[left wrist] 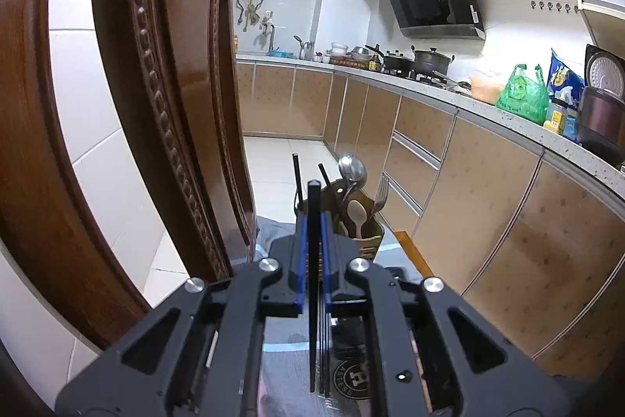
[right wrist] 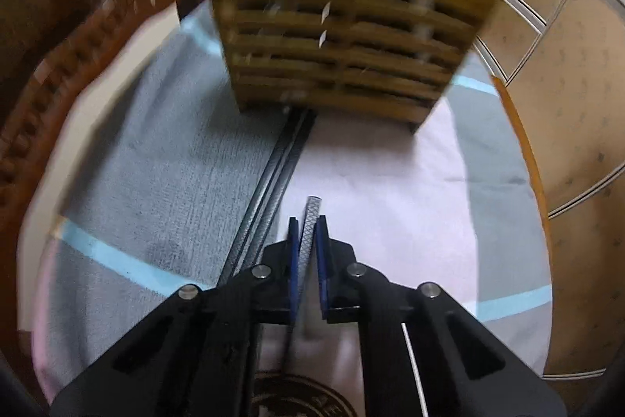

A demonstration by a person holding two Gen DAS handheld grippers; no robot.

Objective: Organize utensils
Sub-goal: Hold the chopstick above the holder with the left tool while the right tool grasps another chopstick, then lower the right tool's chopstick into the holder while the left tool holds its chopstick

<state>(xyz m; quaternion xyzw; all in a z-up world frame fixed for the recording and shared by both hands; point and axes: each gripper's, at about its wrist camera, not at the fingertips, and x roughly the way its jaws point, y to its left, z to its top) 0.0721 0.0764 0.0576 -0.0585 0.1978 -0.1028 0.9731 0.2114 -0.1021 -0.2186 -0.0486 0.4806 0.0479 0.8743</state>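
Observation:
In the left wrist view my left gripper (left wrist: pixel 313 217) is shut on a black chopstick (left wrist: pixel 313 284) that runs up between its blue pads, raised above the cloth. Beyond it stands a slatted wooden utensil holder (left wrist: pixel 367 233) with a steel ladle (left wrist: pixel 352 167), a wooden spoon (left wrist: pixel 354 212), a fork (left wrist: pixel 382 188) and black chopsticks in it. In the right wrist view my right gripper (right wrist: pixel 308 225) is shut on a chopstick with a silver textured tip (right wrist: pixel 310 221). Two more black chopsticks (right wrist: pixel 269 182) lie on the cloth to its left, reaching the foot of the holder (right wrist: pixel 343 53).
A striped grey, pink and blue cloth (right wrist: pixel 156 174) covers the table. A carved wooden chair back (left wrist: pixel 164 65) rises close on the left. Kitchen cabinets (left wrist: pixel 488 206) and a worktop with pots and bags run along the right.

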